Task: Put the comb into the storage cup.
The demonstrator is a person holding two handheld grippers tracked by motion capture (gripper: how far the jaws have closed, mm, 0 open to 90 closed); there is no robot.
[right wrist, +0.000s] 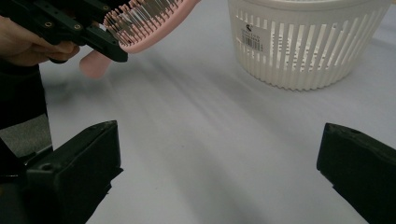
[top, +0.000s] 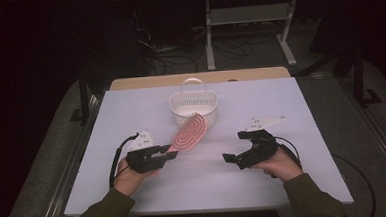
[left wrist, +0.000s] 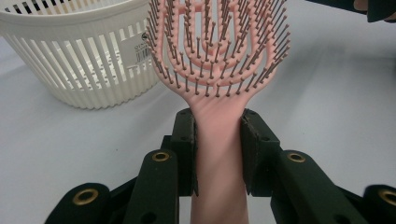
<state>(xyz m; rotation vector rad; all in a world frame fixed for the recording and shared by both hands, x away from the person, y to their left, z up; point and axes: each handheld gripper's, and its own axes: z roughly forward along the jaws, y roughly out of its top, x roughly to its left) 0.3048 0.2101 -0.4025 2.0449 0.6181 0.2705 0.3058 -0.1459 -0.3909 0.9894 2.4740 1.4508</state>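
Observation:
A pink vented hairbrush (top: 188, 133) is held by its handle in my left gripper (top: 171, 152), whose two black pads clamp the handle (left wrist: 218, 140) from both sides. The brush head (left wrist: 217, 42) points toward a white slatted basket (top: 194, 107) with a hoop handle and hangs just in front of its rim. In the right gripper view the brush (right wrist: 140, 21) is lifted off the table at the upper left, bristles facing down. My right gripper (top: 233, 151) rests low over the table to the right of the brush, jaws wide apart with nothing between them.
The white table (top: 265, 180) runs wide around both hands. The basket (right wrist: 303, 42) stands at the table's middle rear. A wooden board edge (top: 199, 78) lies behind the table, and a white metal frame (top: 246, 20) with cables stands on the dark floor beyond.

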